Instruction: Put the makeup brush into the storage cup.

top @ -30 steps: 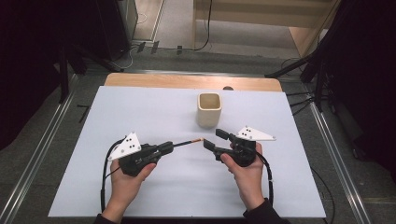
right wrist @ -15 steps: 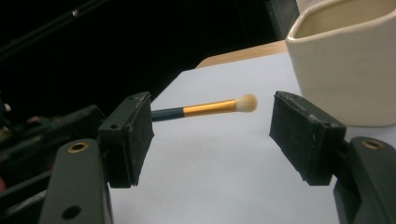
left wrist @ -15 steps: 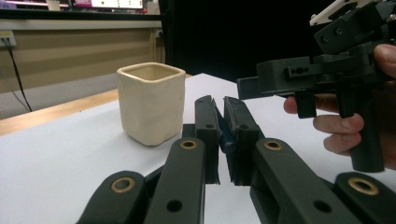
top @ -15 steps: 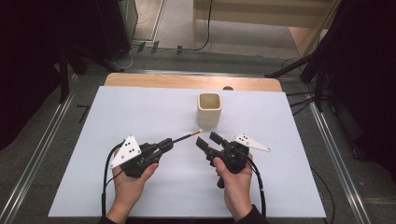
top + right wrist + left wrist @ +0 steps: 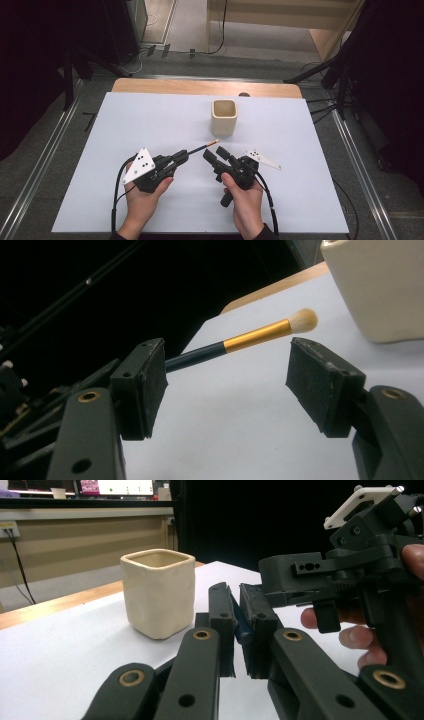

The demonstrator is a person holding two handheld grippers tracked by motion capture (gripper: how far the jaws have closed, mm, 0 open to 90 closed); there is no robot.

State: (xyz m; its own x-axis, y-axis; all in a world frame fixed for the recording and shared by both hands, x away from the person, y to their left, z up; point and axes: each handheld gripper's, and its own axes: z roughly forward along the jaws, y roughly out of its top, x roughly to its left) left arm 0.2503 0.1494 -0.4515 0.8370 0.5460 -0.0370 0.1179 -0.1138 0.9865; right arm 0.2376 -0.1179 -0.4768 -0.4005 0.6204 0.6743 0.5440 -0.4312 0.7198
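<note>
White sheeting covers the tabletop (image 5: 150, 120), with a strip of bare wood at its far edge and dark floor, cables and stand legs beyond. Clamped between the left gripper (image 5: 181, 156)'s fingers (image 5: 222, 625) is a slim makeup brush (image 5: 202, 147), its dark handle running out past them to a gold ferrule and pale bristle tip. The right gripper (image 5: 212, 153) has its fingers (image 5: 320, 385) apart, having just been closing a little, and the brush tip hangs between and just beyond them without touching either pad. A cream, square-mouthed cup (image 5: 223, 117) stands upright on the tabletop just past the brush tip, near both grippers. The right gripper view gives the brush (image 5: 260, 335) plainly, gold band and soft tip, with the cup (image 5: 380, 285) cut off at the upper right. In the left gripper view the handle is almost hidden, a dark sliver pinched between the pads, while the right gripper (image 5: 350, 565) and the person's fingertips loom close. From the high view the brush's colours are hard to make out.
</note>
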